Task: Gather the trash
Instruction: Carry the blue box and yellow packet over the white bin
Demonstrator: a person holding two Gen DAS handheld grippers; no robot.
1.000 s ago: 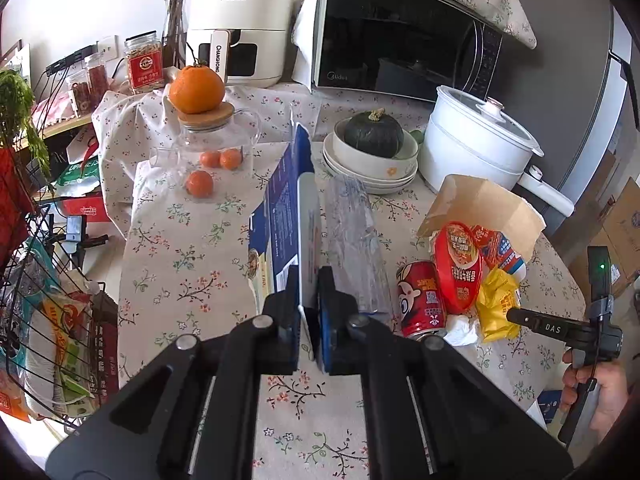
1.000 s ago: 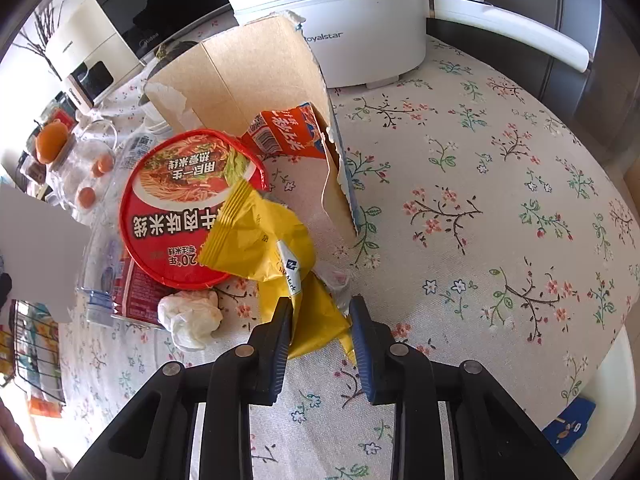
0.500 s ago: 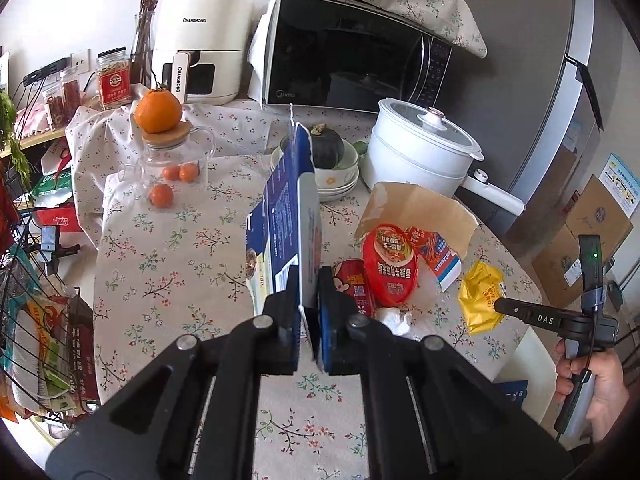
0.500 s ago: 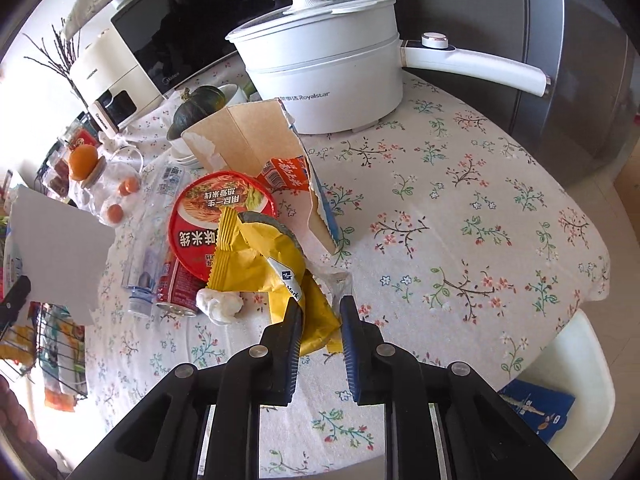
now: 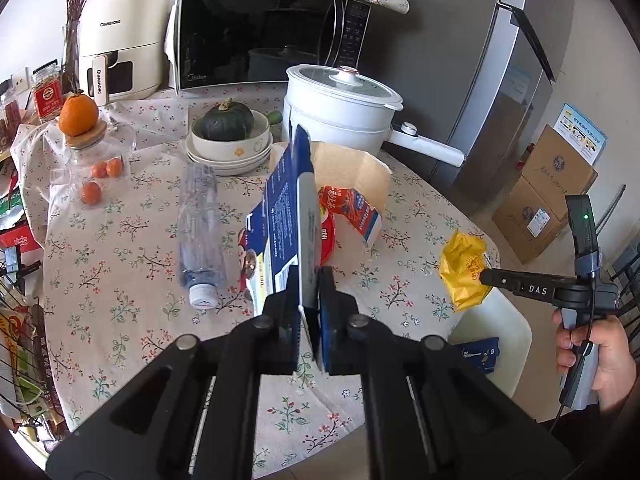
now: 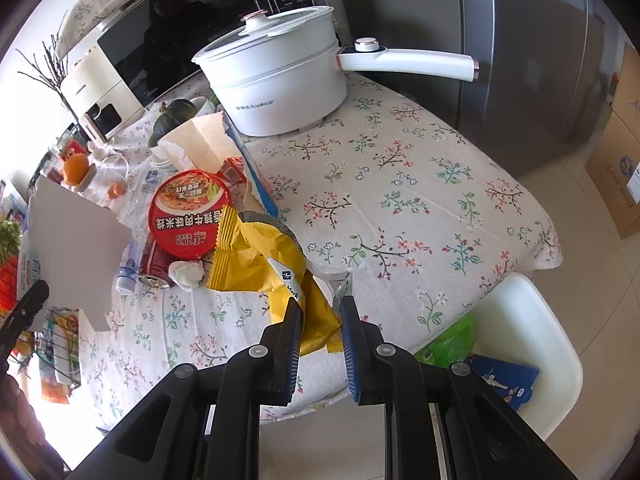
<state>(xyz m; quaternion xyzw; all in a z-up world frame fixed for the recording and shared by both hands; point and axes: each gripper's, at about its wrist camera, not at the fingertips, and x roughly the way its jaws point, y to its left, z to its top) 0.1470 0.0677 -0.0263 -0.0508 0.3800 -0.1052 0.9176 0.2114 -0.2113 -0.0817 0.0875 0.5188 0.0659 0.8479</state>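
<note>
Yellow wrapper (image 6: 276, 264) is clamped in the right tongs (image 6: 320, 344), hanging off the tabletop's (image 6: 400, 184) near-right corner; its long axis runs away from the tongs toward the pile. White bin (image 6: 532, 344) sits on the floor just past that corner, below and right of the tongs, so the right hand (image 5: 596, 356) is the nearer one; drop looks like a short move outward and down. Left tongs (image 5: 310, 320) are clenched on a blue carton (image 5: 288, 220), held upright on edge over the near edge. Still on the tabletop mid-area: noodle cup (image 6: 188, 216), red can (image 6: 154, 266), tissue wad (image 6: 186, 274), bottle (image 5: 198, 224), brown bag (image 5: 352, 172). Judgement: collection is early.
</note>
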